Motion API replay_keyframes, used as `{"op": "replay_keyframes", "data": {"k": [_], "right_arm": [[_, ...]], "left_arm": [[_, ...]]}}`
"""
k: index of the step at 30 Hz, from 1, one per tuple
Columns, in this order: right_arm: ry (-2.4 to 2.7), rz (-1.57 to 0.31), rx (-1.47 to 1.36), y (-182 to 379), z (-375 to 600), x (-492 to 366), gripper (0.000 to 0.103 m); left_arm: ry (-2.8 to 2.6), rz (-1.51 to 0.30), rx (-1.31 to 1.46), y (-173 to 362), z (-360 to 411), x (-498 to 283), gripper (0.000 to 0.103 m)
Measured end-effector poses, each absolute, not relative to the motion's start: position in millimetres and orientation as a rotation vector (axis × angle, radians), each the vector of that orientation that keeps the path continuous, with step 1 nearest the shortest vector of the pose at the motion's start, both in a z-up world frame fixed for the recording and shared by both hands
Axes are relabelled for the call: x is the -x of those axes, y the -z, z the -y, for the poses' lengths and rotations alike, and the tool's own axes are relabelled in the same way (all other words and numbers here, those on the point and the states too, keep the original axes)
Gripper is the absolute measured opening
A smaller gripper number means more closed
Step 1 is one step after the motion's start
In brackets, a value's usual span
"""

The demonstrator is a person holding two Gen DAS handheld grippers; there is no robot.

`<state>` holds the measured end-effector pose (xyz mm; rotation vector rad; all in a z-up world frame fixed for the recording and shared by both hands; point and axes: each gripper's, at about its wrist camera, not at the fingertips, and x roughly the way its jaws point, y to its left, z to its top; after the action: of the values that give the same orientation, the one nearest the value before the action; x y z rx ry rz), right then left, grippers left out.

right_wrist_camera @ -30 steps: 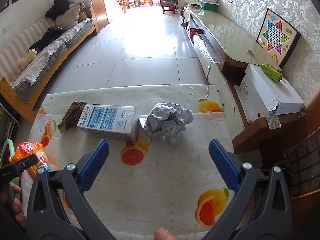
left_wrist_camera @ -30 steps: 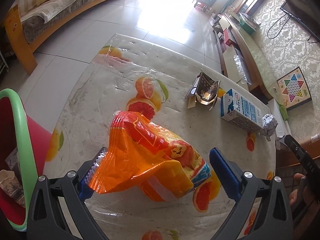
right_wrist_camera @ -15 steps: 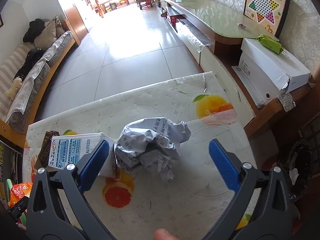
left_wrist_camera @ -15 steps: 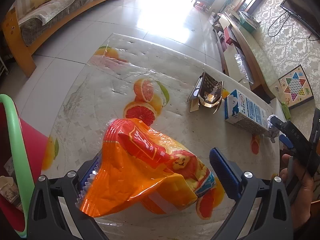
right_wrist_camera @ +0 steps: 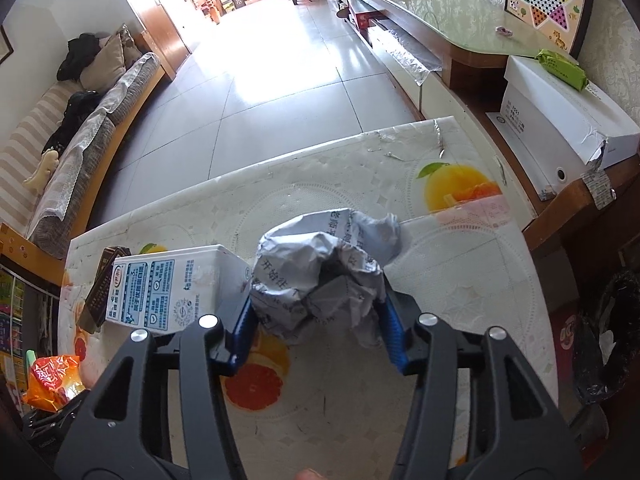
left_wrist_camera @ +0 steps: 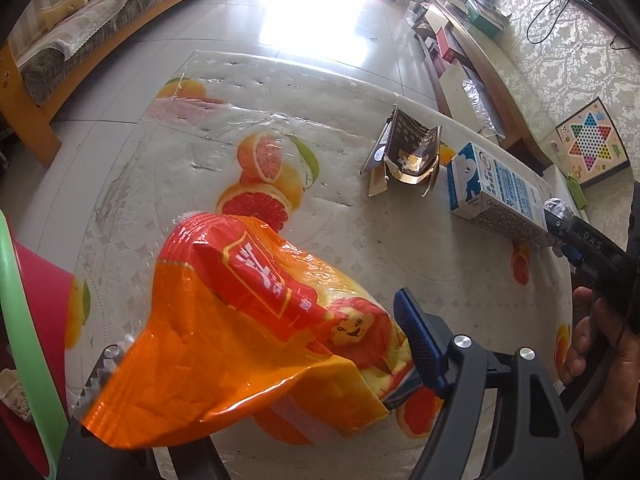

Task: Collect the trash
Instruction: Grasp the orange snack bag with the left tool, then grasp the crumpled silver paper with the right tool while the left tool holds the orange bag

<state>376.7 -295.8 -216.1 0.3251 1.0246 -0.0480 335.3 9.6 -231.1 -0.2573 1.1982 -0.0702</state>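
Left gripper (left_wrist_camera: 256, 360), pointing steeply down at the table (left_wrist_camera: 344, 216), has just been closing its jaws on the orange snack bag (left_wrist_camera: 240, 320); the blue right-hand pad (left_wrist_camera: 418, 338) presses the bag's printed side, while the opposite pad is hidden under the crinkled foil, which bulges up between the fingers. Ahead of this gripper and to its right lie a torn brown carton (left_wrist_camera: 408, 152) and, just beyond it, a white-and-blue milk carton (left_wrist_camera: 496, 192) on its side. At its left edge stands a red bin with a green rim (left_wrist_camera: 24, 320). Right gripper (right_wrist_camera: 316, 320) has likewise just been closing and now clamps the crumpled newspaper ball (right_wrist_camera: 320, 276) between both blue pads (the paper fills the narrowed gap and spills past the tips). Immediately left of that gripper's left finger the milk carton touches the paper ball. Far to its lower left, the snack bag shows again in the other tool.
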Motion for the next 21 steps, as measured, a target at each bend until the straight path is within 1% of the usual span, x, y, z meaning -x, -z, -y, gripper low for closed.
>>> {"op": "replay_keyframes", "data": {"k": [2, 4, 9, 10, 11, 17, 21], "right_arm": [[0.048, -1.013, -0.332, 214, 299, -371, 0.050], [0.045, -0.992, -0.330, 206, 301, -362, 0.050], [0.039, -0.926, -0.269, 168, 302, -333, 0.050], [0.036, -0.915, -0.256, 160, 302, -327, 0.050], [0.034, -0.907, -0.243, 151, 301, -319, 0.050], [0.010, -0.855, -0.177, 103, 290, -274, 0.050], [-0.014, -0.832, -0.147, 81, 277, -243, 0.050]], "left_arm": [[0.074, -1.187, 0.233, 227, -8, -333, 0.060], [0.080, -1.175, 0.212, 221, -7, -329, 0.057], [0.111, -1.127, 0.160, 195, -7, -316, 0.055], [0.118, -1.117, 0.151, 189, -6, -312, 0.054], [0.125, -1.105, 0.142, 181, -6, -309, 0.049], [0.172, -1.024, 0.119, 135, -3, -280, 0.049], [0.193, -0.994, 0.123, 115, -4, -259, 0.048]]}}
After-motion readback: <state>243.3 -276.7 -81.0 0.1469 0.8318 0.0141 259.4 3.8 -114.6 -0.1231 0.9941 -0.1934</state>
